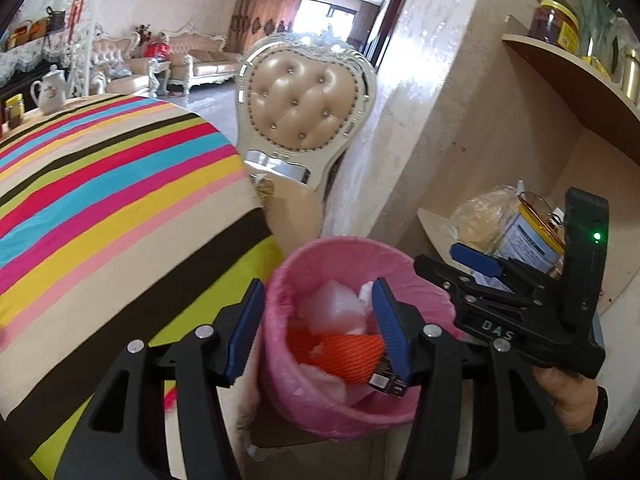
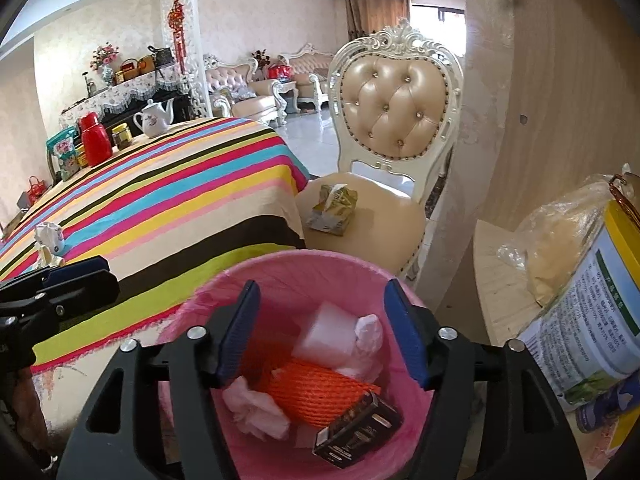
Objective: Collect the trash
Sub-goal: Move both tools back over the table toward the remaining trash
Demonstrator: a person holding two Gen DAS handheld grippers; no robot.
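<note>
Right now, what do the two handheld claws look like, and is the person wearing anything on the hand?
Both claws are black plastic frames with silver bolts and blue ribbed pads on the fingers. The left claw and the right claw match. Seen from the left wrist view, the right claw's body bears pale letters DAS and a small green light. The hand holding it shows a dark sleeve cuff.

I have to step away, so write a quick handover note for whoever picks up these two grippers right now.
Left gripper: open, nothing between its fingers, over the bin.
Right gripper: open and empty too, over the same bin.
Pink-lined trash bin, beside the striped-cloth table: holds an orange mesh roll, a dark small box, white foam pieces and crumpled white tissue.
Done: those pieces are in.
Left: a crumpled wrapper on the table; possibly the crushed green carton on the cream chair seat.
</note>
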